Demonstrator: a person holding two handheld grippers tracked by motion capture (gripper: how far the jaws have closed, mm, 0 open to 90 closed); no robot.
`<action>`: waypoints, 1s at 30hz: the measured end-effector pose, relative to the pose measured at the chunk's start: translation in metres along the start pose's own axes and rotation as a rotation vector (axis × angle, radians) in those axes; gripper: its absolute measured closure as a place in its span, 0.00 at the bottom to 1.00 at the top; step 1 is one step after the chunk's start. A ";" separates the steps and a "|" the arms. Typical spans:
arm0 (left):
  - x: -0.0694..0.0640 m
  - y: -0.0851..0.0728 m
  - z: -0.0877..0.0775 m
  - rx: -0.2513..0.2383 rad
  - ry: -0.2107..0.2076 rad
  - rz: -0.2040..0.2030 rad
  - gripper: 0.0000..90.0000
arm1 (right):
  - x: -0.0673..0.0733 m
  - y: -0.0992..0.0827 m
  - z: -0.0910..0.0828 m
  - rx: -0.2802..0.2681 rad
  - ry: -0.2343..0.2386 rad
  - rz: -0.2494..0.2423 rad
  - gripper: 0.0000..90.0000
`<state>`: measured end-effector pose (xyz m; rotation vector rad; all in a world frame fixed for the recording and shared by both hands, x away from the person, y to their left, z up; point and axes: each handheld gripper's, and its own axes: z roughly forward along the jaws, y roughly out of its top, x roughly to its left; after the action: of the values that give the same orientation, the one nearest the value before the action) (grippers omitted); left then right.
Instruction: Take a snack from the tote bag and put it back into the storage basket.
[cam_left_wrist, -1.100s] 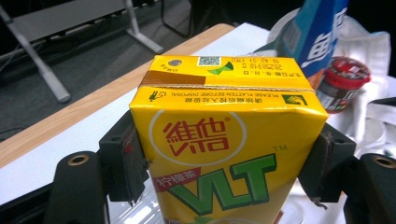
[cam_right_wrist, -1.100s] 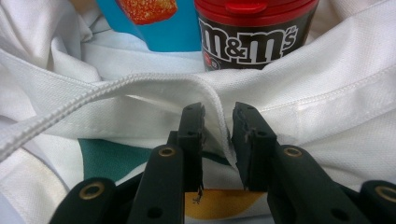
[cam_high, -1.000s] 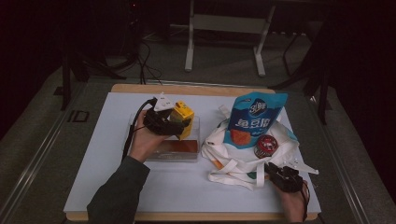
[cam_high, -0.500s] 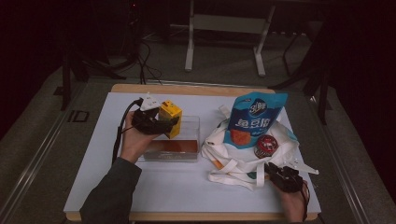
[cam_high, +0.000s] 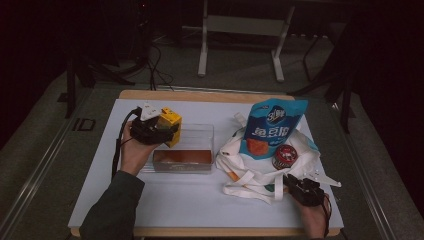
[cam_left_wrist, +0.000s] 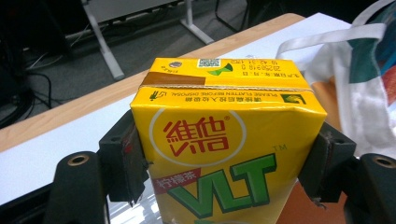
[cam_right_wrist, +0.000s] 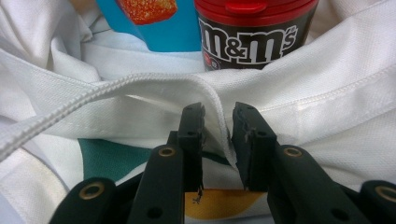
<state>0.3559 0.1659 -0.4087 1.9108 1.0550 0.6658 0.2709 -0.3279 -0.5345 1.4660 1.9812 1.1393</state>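
A yellow lemon-tea carton (cam_left_wrist: 219, 116) sits squarely between the pads of my left gripper (cam_left_wrist: 224, 158), which is shut on its two sides. In the high view that carton (cam_high: 170, 123) hangs over the left end of a clear plastic box (cam_high: 192, 150). My right gripper (cam_right_wrist: 218, 126) pinches a fold of the white tote bag's rim (cam_right_wrist: 154, 88) near the table's front right. The tote bag (cam_high: 247, 172) lies open with a blue snack pouch (cam_high: 272, 127) and a red-lidded M&M's tub (cam_high: 285, 156) in it.
The white mat (cam_high: 200, 205) covers a wooden table whose far edge (cam_high: 200, 95) borders a grey floor with metal stand legs and cables. The bag's straps (cam_high: 245, 189) trail across the mat toward the front.
My left hand has carried the carton leftward and slightly down, from near the bag to the left end of the clear box. The right gripper has stayed put on the bag.
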 end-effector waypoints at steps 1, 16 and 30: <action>0.001 -0.002 0.001 0.005 0.009 -0.002 0.32 | 0.000 0.000 0.000 0.000 0.000 0.000 0.82; 0.009 -0.008 0.017 0.061 0.058 0.000 0.32 | 0.000 0.000 0.000 -0.001 -0.002 0.001 0.82; 0.020 -0.023 0.020 0.066 0.040 -0.051 0.32 | 0.001 0.000 0.000 -0.002 -0.005 -0.001 0.82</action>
<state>0.3718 0.1816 -0.4375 1.9268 1.1602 0.6496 0.2704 -0.3272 -0.5346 1.4649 1.9765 1.1354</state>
